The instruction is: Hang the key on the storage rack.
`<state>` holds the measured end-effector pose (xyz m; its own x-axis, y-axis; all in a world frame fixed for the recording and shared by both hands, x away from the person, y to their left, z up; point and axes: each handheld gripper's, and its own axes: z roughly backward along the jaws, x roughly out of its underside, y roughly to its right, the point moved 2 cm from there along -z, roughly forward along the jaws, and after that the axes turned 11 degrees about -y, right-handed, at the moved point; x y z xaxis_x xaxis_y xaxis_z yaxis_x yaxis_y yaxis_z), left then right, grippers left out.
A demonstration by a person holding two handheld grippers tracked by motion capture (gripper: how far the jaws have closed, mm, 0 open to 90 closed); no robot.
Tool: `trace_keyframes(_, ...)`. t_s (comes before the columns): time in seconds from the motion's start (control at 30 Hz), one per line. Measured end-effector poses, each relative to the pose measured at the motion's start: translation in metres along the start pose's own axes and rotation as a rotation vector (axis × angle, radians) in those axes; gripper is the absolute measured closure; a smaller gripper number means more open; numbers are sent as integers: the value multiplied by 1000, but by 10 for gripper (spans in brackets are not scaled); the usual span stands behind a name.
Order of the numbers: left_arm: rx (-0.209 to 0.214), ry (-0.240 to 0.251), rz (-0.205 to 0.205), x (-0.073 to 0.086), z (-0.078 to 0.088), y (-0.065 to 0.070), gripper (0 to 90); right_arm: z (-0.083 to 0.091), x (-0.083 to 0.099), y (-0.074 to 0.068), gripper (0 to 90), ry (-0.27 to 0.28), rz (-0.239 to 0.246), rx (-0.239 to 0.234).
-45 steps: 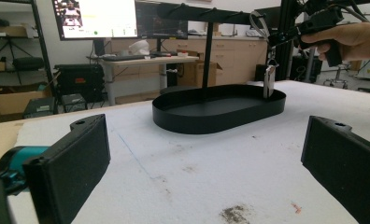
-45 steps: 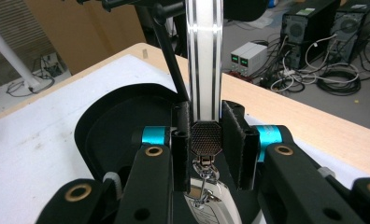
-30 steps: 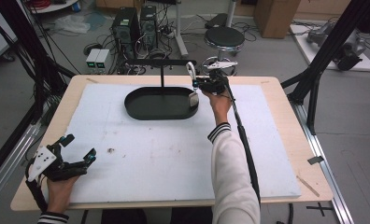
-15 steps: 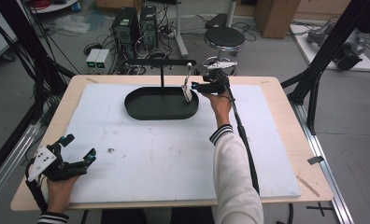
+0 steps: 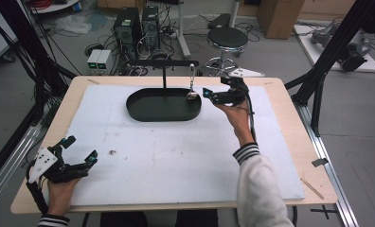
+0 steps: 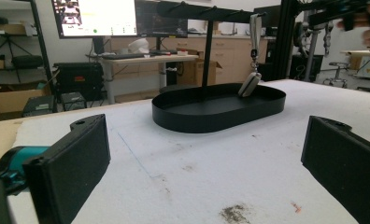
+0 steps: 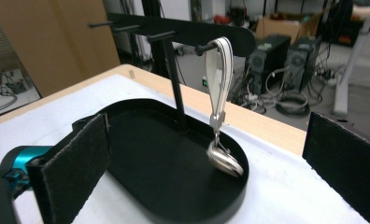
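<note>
I count one black oval metal tray (image 5: 147, 111), one black T-shaped rack (image 7: 174, 29), and one white-strapped item (image 7: 219, 70), possibly a keyring.

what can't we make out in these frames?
- Silver fob on the hanging strap: too small in the high view, blurred in the right gripper view; its identity is unclear.
- Rack's left pegs: cut off by the top edge in the right gripper view.
- Monitor text: too small in the left gripper view.

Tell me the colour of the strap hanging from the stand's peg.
White; the strap hangs looped over a peg of the black stand, clearest in the right gripper view.
</note>
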<state>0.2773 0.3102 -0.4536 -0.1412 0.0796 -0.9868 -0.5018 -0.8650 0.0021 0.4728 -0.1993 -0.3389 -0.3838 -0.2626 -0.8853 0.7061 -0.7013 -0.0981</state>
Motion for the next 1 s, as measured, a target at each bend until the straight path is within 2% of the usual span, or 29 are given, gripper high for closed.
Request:
trace_keyframes(0.07, 0, 1, 1, 0, 0, 0, 17, 21, 12, -3, 3, 21, 30, 10)
trace_keyframes(0.23, 0, 2, 2, 0, 0, 0, 17, 61, 48, -10, 3, 78, 58, 13)
trace_keyframes(0.27, 0, 3, 3, 0, 0, 0, 17, 67, 55, -12, 3, 69, 56, 16)
trace_keyframes(0.37, 0, 5, 4, 0, 0, 0, 17, 82, 77, -17, 3, 125, 63, 30)
trace_keyframes(0.47, 1, 5, 3, 0, 0, 0, 17, 93, 103, -21, 3, 154, 53, 54)
trace_keyframes(0.57, 0, 4, 2, 0, 0, 0, 17, 99, 123, -23, 3, 185, 48, 61)
trace_keyframes(0.67, 0, 4, 2, 0, 0, 0, 17, 100, 141, -23, 4, 192, 36, 62)
trace_keyframes(0.8, -1, 4, 4, 0, 0, 0, 17, 98, 156, -23, 4, 200, 45, 98)
trace_keyframes(0.9, -1, 4, 5, 0, 0, 0, 17, 97, 164, -21, 3, 222, 26, 88)
trace_keyframes(1.0, 0, 4, 4, 0, 0, 0, 17, 92, 173, -20, 3, 204, 8, 81)
